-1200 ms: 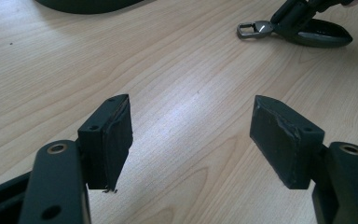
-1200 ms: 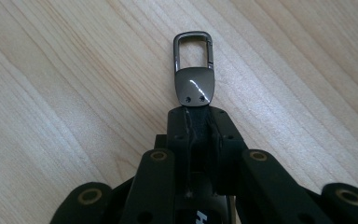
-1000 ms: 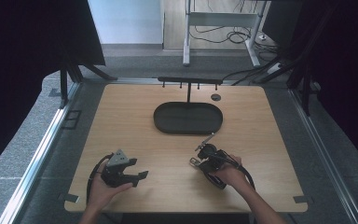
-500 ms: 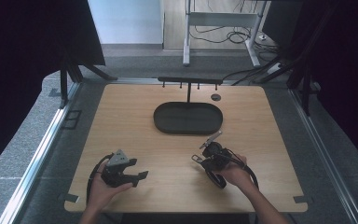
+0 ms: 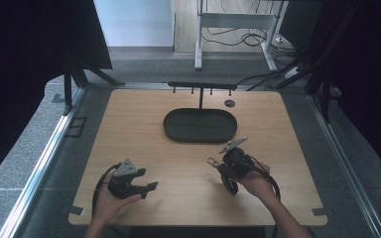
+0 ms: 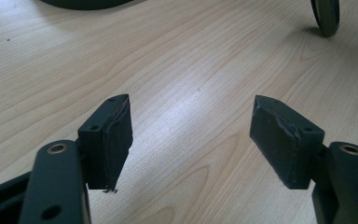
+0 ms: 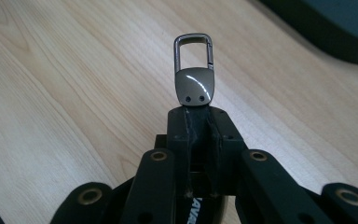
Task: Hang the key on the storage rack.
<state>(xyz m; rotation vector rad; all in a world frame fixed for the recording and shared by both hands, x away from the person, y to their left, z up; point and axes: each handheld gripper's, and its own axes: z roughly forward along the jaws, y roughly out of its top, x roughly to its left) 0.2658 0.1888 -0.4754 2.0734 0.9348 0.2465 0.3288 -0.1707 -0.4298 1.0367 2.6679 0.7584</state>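
Pinched between the closed jaws of the right claw [image 7: 196, 122]: a metal clasp [image 7: 194, 70], its silver loop jutting straight out past the pads, clear of the pale wooden worktop [image 5: 144, 129] near the front right. Just beyond, toward the back: a dark oval tray [image 5: 200, 125] before a low black rack [image 5: 201, 85]. At front left, held low over bare wood: the left claw [image 6: 191, 140], jaws spread wide with nothing between them.
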